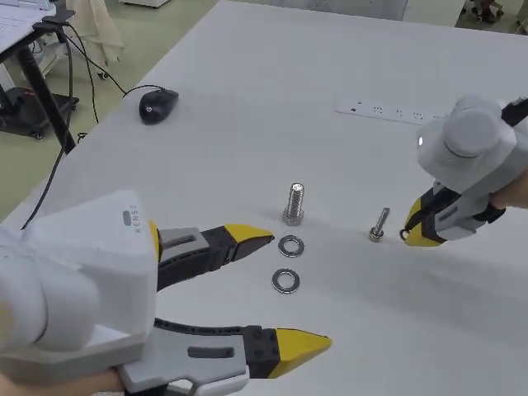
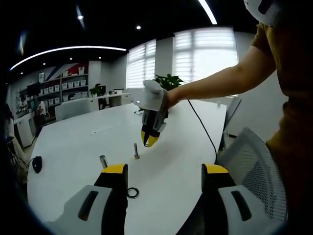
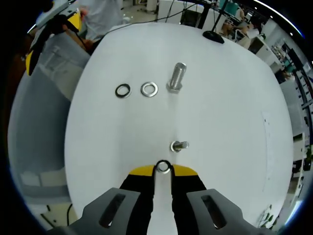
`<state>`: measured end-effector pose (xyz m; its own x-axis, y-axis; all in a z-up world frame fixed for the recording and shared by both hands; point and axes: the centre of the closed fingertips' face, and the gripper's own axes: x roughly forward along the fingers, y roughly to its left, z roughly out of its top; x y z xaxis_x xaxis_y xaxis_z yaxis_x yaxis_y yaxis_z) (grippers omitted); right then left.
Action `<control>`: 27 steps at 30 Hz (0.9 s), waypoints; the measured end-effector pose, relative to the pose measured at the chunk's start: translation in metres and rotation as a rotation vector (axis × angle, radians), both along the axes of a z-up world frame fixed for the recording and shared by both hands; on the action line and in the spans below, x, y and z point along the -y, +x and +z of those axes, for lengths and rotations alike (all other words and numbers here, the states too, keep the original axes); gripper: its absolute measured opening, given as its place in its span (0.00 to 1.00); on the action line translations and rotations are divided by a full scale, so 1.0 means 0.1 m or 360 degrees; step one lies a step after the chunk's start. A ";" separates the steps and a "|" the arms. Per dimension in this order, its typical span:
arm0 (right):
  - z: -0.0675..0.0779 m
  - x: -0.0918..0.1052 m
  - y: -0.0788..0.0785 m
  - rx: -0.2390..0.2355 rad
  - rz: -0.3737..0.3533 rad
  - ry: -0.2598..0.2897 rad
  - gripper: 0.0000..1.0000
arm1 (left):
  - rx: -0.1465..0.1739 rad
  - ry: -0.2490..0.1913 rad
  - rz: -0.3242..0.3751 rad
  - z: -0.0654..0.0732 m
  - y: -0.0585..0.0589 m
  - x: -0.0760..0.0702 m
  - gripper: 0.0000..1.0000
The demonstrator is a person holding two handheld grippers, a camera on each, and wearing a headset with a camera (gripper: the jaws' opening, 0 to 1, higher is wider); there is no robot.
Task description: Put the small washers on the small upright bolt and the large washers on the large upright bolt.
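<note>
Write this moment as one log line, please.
right gripper: shut on small washer, near small bolt | left gripper: open | two large washers: on table by large bolt

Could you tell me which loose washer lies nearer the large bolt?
The washer just in front of the large bolt; the other washer lies farther off, toward the person.

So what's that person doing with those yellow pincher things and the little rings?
A person at a white table holds a gripper in each hand. The right gripper is shut on a small washer, right beside the small upright bolt. The left gripper is open and holds nothing. Two large washers lie flat on the table by the large upright bolt, not on it yet.
</note>
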<state>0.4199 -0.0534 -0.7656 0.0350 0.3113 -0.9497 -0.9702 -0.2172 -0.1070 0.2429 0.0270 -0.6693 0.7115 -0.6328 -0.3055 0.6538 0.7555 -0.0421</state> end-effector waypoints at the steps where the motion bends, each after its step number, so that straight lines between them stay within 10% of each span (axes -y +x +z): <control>1: 0.02 -0.02 0.02 0.0007 -0.0002 0.0003 0.12 | 0.0000 -0.0001 -0.0001 0.00 0.00 0.00 0.60; 27: 0.04 -0.30 0.19 0.0057 0.0096 -0.0027 0.12 | 0.0009 -0.0023 0.0058 -0.01 0.07 -0.13 0.60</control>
<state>0.4389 -0.0233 -0.7612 0.0508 0.2976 -0.9533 -0.9510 -0.2772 -0.1372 0.2501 0.0401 -0.6699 0.7357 -0.6110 -0.2923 0.6263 0.7780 -0.0499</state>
